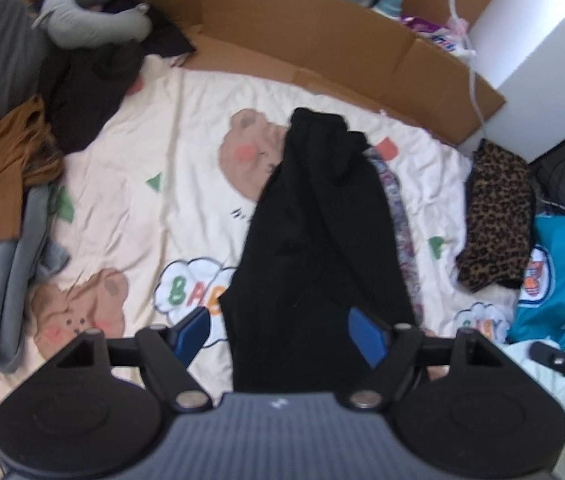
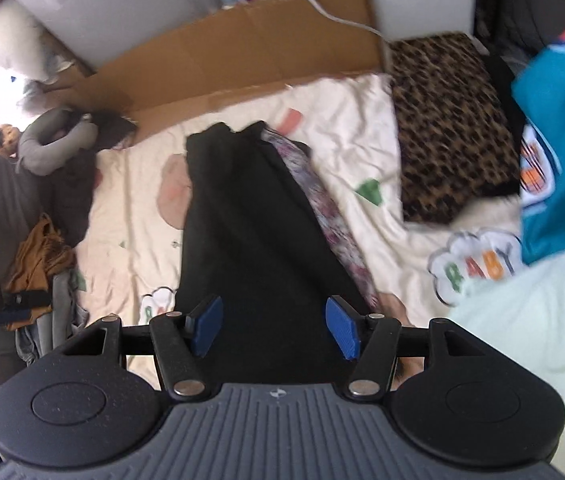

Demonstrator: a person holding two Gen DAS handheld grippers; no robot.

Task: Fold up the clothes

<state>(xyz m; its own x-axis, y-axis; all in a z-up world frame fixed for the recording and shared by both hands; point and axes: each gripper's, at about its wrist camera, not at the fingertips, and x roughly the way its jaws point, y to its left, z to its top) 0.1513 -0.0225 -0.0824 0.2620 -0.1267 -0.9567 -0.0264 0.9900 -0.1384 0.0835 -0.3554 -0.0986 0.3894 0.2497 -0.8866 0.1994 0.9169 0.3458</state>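
The left gripper [image 1: 284, 334] hangs above the bed with its blue pads [image 1: 194, 330] spread wide apart and nothing pressed between them; the right gripper [image 2: 274, 330] stands the same way, released, its blue pads [image 2: 208, 326] clear of any cloth. No earlier view is at hand, so only this open stance can be told.

The black garment [image 1: 318, 248] lies on the cartoon-bear bedsheet [image 1: 130, 184], a long narrow strip running straight ahead from between the left fingers to a bunched far end. From the right wrist it likewise stretches forward out of the gap between the fingers. Along its right edge, just beyond the right-hand pad of each gripper, a purple floral layer [image 2: 322, 208] peeks out from under the black, so the edges are not square.

Further right of the fingers sit a folded leopard-print piece [image 2: 450, 132] and a teal jersey [image 2: 562, 152]; to the left, a heap of unfolded brown clothing [image 1: 6, 184] and grey clothing [image 1: 2, 280].

Judging from this, the strip looks partly folded, with a fold along its length still to come. The risks: a pinch on the black layer alone would drag it off the floral one and undo the alignment; the crumpled far end could fold in lumpy; and a loose sheet may be caught with the cloth if the pads dip too deep.
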